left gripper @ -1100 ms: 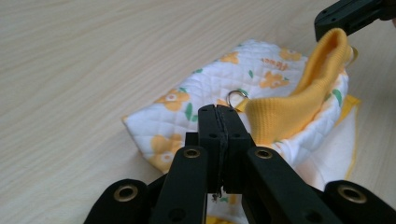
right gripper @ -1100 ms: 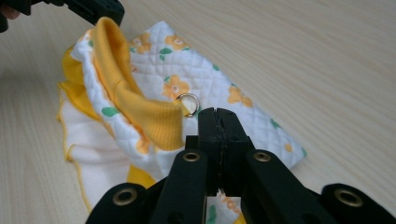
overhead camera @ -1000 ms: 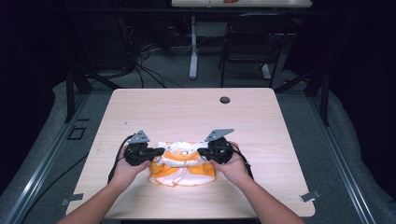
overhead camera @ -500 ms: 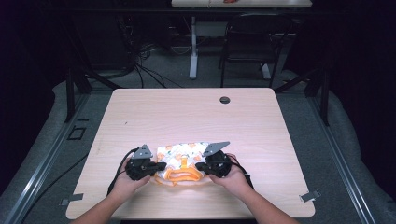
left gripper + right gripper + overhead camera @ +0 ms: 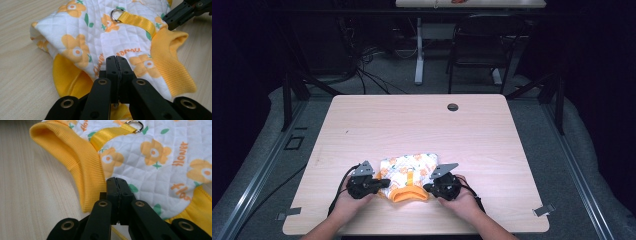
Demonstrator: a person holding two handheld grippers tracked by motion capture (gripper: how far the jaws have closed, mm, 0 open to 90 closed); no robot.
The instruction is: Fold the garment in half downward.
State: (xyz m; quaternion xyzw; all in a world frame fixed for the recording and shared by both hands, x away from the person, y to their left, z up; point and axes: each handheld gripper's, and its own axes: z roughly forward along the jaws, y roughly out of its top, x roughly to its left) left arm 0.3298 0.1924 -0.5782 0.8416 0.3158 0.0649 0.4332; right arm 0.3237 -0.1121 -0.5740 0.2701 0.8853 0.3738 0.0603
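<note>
- A small quilted garment point(image 5: 406, 175), white with orange flowers and green leaves, lay on the wooden table point(image 5: 422, 125) near your edge, between your two hands
- Its ribbed orange collar point(image 5: 410, 193) pointed toward you, and a yellow strap point(image 5: 136, 21) with a metal ring point(image 5: 117, 12) ran along the top of the fabric
- Your left gripper point(image 5: 379, 183) sat at the garment's left side; in the left gripper view point(image 5: 117, 62) its jaws were pressed together with the edge of the white flowered fabric between them
- Your right gripper point(image 5: 428, 187) sat at the garment's right side, just beside the collar; in the right gripper view point(image 5: 116, 183) its jaws were also closed tight, pinching fabric where the ribbed collar point(image 5: 82, 165) met the quilted part
- Your right gripper also appeared at the top right corner of the left gripper view, touching the garment's far edge
- A dark round hole point(image 5: 453, 107) was set in the table's far side, well apart from the garment
- Behind the table stood a dark chair point(image 5: 477, 50) on the floor
</note>
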